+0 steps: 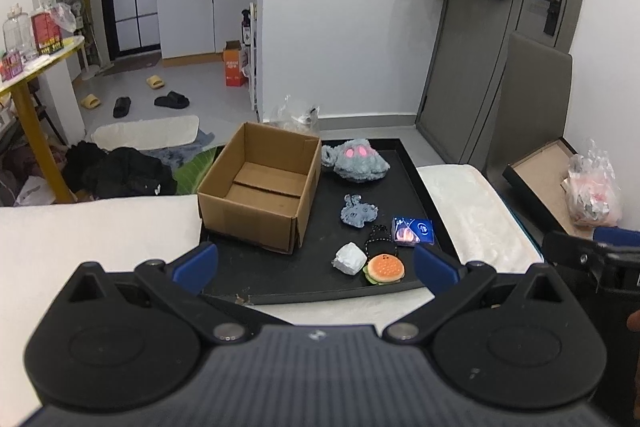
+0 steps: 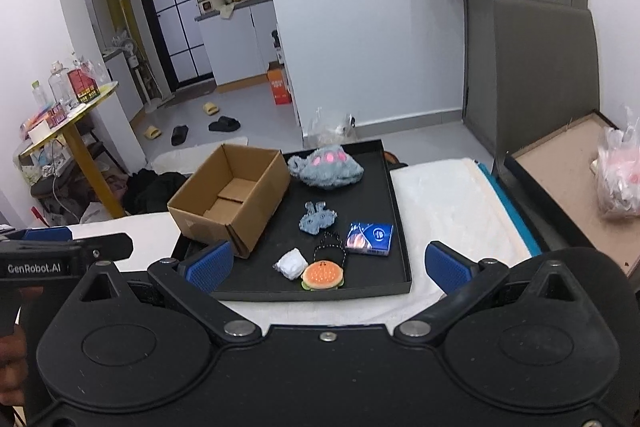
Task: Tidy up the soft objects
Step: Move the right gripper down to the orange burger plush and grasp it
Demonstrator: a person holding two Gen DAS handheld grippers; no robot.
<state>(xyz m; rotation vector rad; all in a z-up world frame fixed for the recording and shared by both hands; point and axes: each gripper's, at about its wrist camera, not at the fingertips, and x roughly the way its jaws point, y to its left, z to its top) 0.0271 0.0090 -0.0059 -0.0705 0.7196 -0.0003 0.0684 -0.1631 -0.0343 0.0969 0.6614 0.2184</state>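
Both claws hung back from the work with their blue pads spread wide and nothing between them: the left claw (image 1: 316,263) and the right claw (image 2: 328,263) each hovered just short of the near rim of the shallow black rectangular tray (image 2: 400,227), which lay on a white padded bed (image 2: 440,199).

Nearest on the tray, at about 6 o'clock, sat the round orange burger-shaped plush with its black beaded loop (image 2: 322,277), touching or almost touching the small crumpled white soft lump (image 2: 291,264) at its 9 o'clock. Just beyond, at 3 o'clock of the tray's middle, lay the flat blue tissue packet (image 2: 370,238), and near the centre the small flat grey-blue fuzzy toy (image 2: 317,219). Farther off, near 12 o'clock, rested the large fluffy grey plush with pink spots (image 2: 328,169).

The open brown cardboard box (image 2: 230,197) stood empty at the tray's 9 to 10 o'clock, so no item appeared sorted yet.

The step in hand looked like a first pick. The right claw seemed best placed to take the burger plush: descend straight over it, pads either side of the bun rather than the loop, close gently since it will squash, lift clear of the white lump, then carry it toward 10 o'clock and release low inside the box.
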